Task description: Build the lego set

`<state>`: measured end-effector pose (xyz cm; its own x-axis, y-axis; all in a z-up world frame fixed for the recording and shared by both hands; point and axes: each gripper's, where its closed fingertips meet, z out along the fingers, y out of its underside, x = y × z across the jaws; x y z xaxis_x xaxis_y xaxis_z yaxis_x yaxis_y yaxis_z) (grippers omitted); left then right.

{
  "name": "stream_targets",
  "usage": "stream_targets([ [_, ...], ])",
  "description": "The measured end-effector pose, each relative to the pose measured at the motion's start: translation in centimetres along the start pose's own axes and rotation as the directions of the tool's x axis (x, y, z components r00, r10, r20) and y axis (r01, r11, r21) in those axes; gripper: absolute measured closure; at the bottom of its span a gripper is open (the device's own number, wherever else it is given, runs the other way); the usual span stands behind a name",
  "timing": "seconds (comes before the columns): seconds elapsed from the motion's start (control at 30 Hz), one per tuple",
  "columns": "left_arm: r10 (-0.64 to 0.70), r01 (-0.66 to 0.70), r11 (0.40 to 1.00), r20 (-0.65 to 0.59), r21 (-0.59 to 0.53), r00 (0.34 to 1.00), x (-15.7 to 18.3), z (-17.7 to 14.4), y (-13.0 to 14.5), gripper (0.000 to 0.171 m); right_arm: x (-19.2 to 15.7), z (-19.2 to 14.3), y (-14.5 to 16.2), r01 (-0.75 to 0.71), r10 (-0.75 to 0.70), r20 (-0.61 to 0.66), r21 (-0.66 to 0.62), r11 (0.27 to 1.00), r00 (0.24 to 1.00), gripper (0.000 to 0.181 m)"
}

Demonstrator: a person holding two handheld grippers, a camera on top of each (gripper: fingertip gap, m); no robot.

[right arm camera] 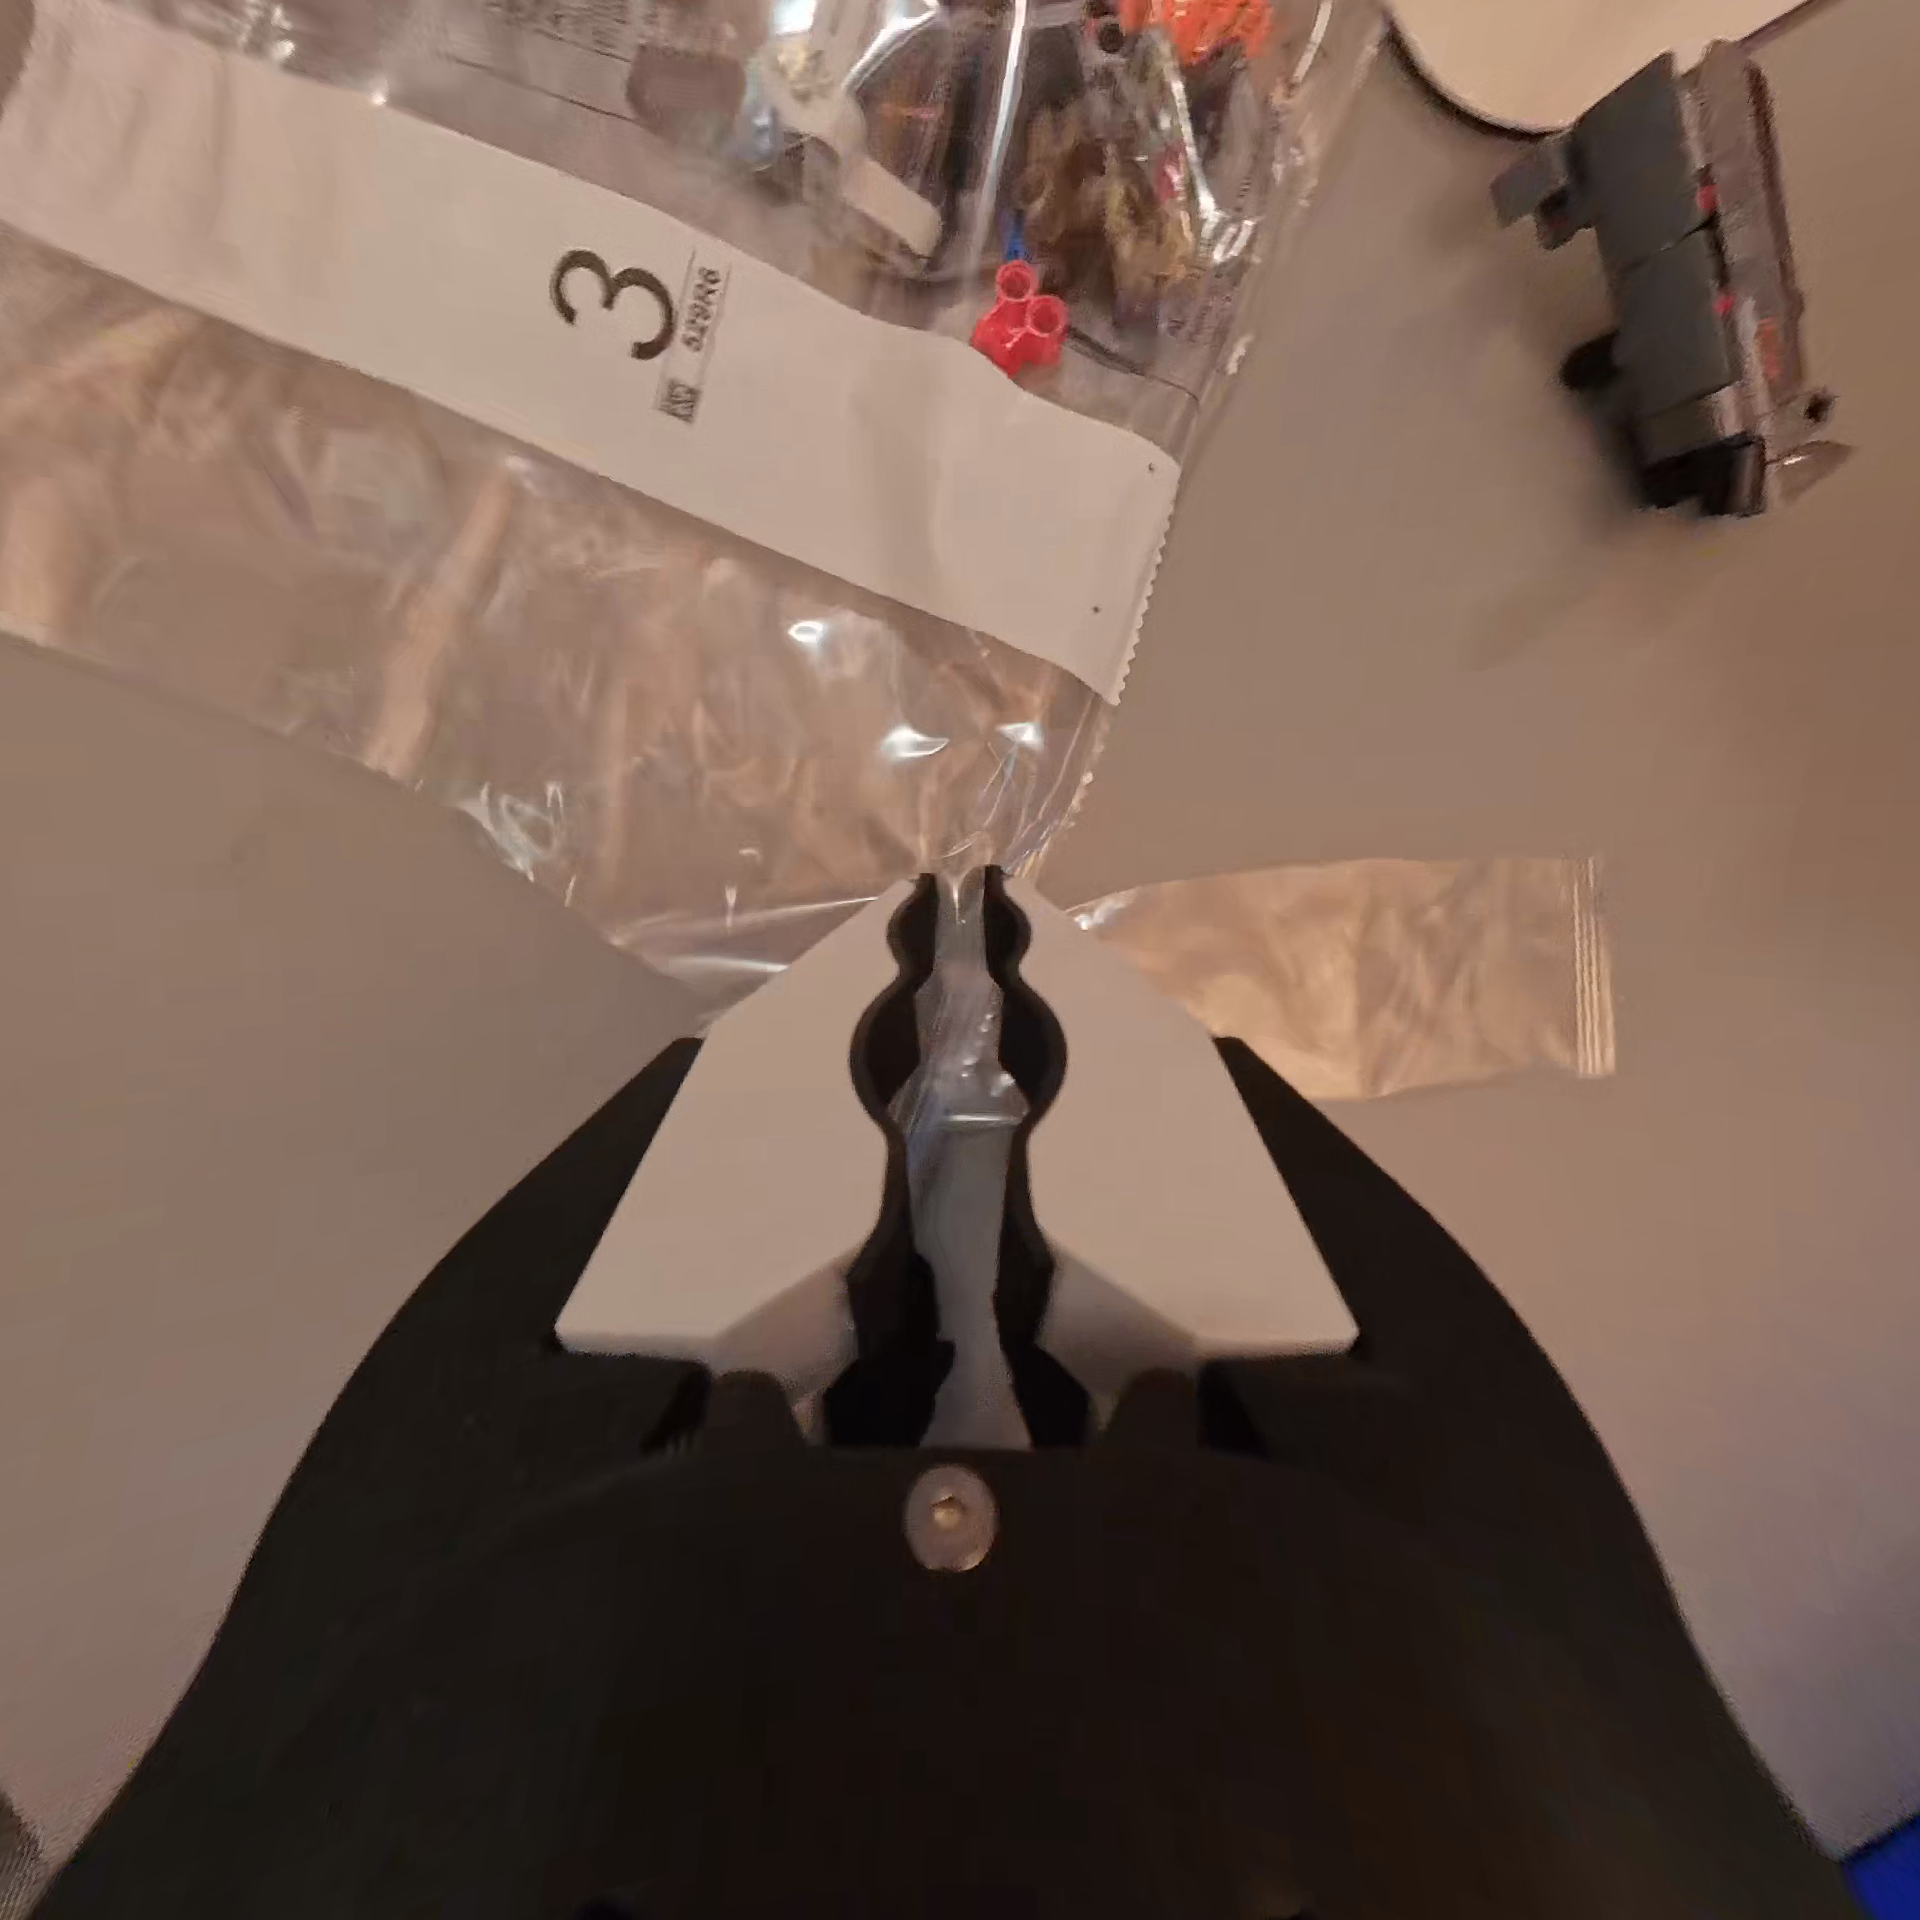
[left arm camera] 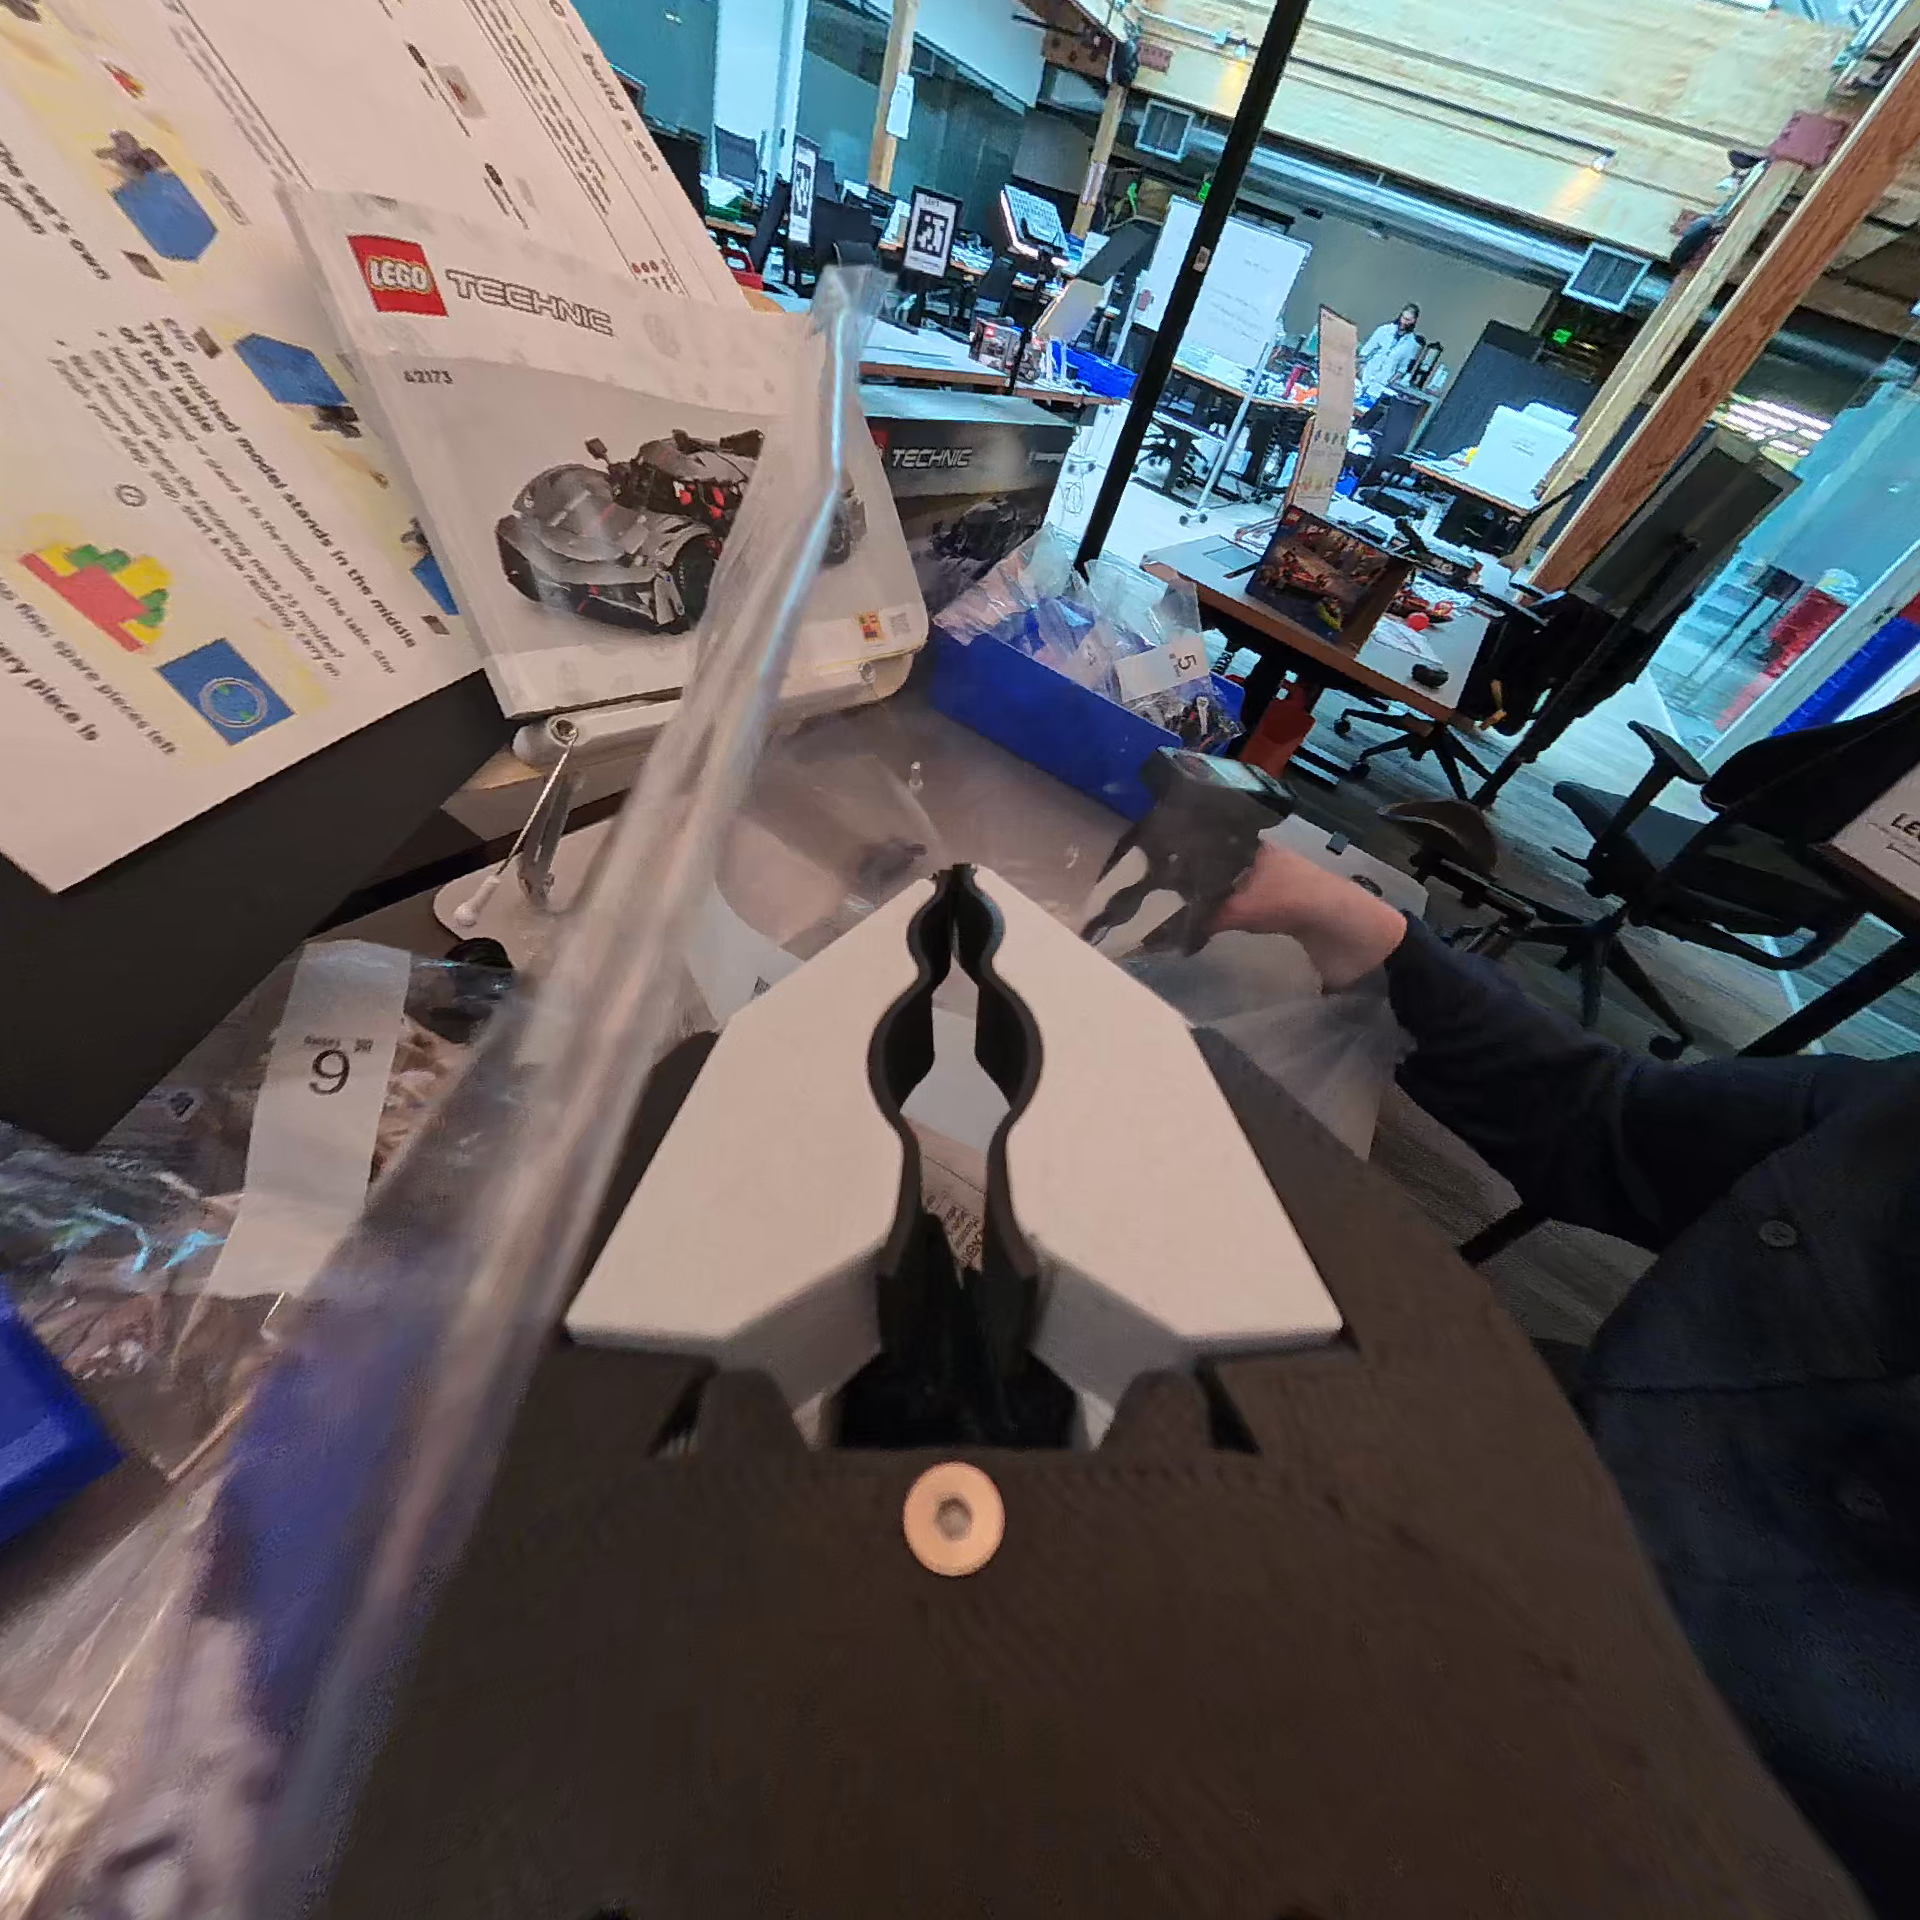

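My right gripper [right arm camera: 961, 883] is shut on the corner of a clear plastic bag [right arm camera: 623, 727] of Lego parts. The bag has a white label strip [right arm camera: 727, 364] and a red piece [right arm camera: 1023, 322] inside. A small grey and black partial build [right arm camera: 1683, 291] lies on the table [right arm camera: 312, 1039] at the far right. My left gripper [left arm camera: 956, 883] is shut, apparently pinching the same clear bag [left arm camera: 665, 831], whose sealed edge rises up past its left finger. The right gripper [left arm camera: 1143, 930], held by a hand in a dark sleeve, shows just right of it.
The instruction booklet [left arm camera: 644, 499] leans on a stand behind, next to printed sheets [left arm camera: 156, 416]. A blue bin [left arm camera: 1049, 696] holds more bags, and another labelled bag [left arm camera: 322, 1091] lies at the left. A small empty clear bag [right arm camera: 1351, 987] lies at the right. An office chair [left arm camera: 1714, 862] stands beyond the table. My hands' fingertips stand some 45 cm from each other.
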<state>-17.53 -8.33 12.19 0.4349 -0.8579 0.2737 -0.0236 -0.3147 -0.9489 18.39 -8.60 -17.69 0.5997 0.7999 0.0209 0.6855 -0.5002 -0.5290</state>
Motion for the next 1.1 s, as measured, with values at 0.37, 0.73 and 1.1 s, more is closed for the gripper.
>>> stream_targets([
  [0.37,-0.018,0.015,0.998,0.036,0.063,0.999,-0.1,-4.0,0.6,0.171,5.1,-5.7,1.1,0.085,-0.104,-0.142,-0.135,0.987,0.984,0.154],
  [0.73,-0.053,0.053,0.998,0.002,0.016,0.999,-0.2,-2.4,3.2,0.171,6.8,-2.5,-10.9,0.061,-0.057,-0.03,0.15,0.987,0.998,0.151],
  [1.1,-0.099,0.097,0.987,0.004,0.127,0.995,-2.9,-3.6,3.9,0.171,-4.2,9.5,-27.1,0.297,-0.267,-0.136,0.297,0.908,0.954,0.081],
])
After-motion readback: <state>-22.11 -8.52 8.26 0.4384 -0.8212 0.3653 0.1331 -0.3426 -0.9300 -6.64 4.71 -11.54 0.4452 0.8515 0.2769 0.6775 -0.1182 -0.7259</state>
